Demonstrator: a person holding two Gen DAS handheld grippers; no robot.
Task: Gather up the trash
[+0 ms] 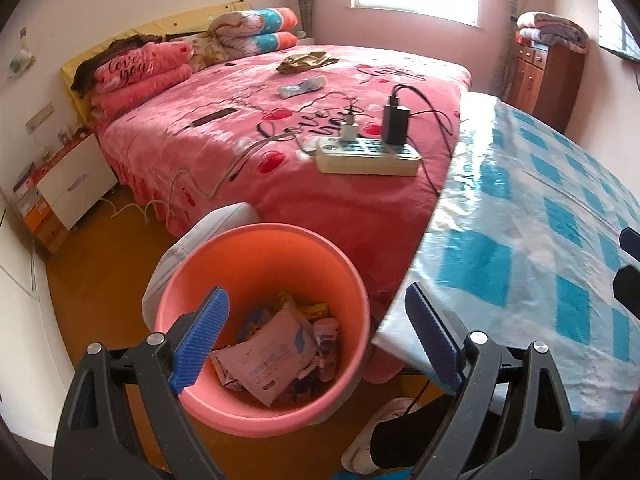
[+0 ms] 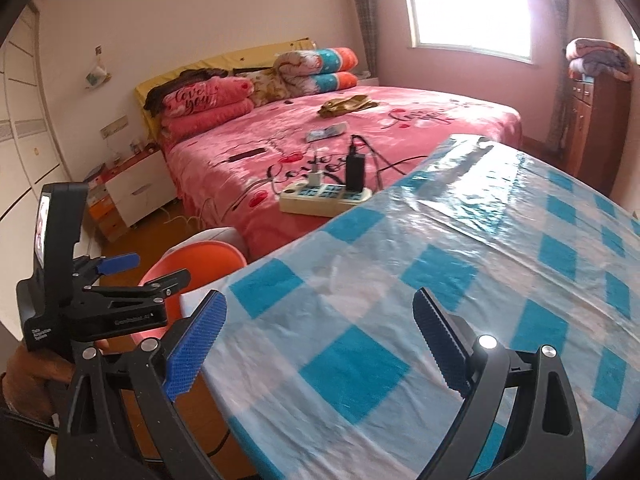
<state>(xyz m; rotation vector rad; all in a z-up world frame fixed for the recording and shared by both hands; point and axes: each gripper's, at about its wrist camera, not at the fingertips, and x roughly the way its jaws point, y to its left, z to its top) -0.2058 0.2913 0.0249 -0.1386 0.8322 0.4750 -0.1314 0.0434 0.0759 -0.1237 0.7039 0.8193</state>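
The left gripper hangs with jaws spread and empty over the pink bin holding crumpled wrappers. The right gripper, jaws also spread and empty, is above the table's near-left corner.

We see a table under a glossy blue-and-white checked cloth, its top bare. Beside it stands a bed with a pink blanket carrying a power strip with two chargers plugged in, a dark phone, an olive cloth and what may be a wrapper. On the wooden floor, a pink bin holds trash.
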